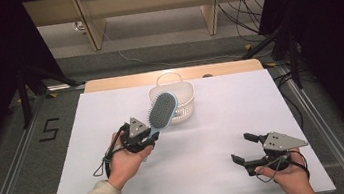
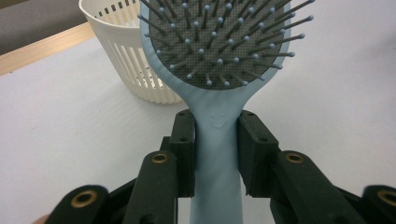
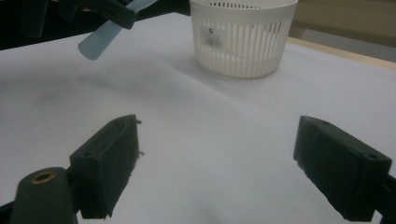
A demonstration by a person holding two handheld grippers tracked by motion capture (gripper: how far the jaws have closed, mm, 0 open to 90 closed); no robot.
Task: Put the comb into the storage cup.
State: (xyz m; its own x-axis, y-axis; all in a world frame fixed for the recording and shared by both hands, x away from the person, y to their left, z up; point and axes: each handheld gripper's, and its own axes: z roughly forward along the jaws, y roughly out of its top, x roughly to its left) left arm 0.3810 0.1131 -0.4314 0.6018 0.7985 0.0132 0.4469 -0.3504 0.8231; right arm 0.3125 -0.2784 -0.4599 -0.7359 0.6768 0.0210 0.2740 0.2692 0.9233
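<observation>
The surface (image 1: 195, 174) is covered by a white sheet, with a strip of bare wood showing along its far edge. 1 white slatted basket (image 1: 184, 106) stands directly on it, near the middle of that far edge.

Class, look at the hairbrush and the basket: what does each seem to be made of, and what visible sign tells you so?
Hairbrush: probably smooth moulded plastic, pale blue with a soft sheen; its grey perforated pad looks rubbery, with ball-tipped pins.
Basket: likely rigid cream plastic, matte, judging by its thin, even moulded slats.
</observation>
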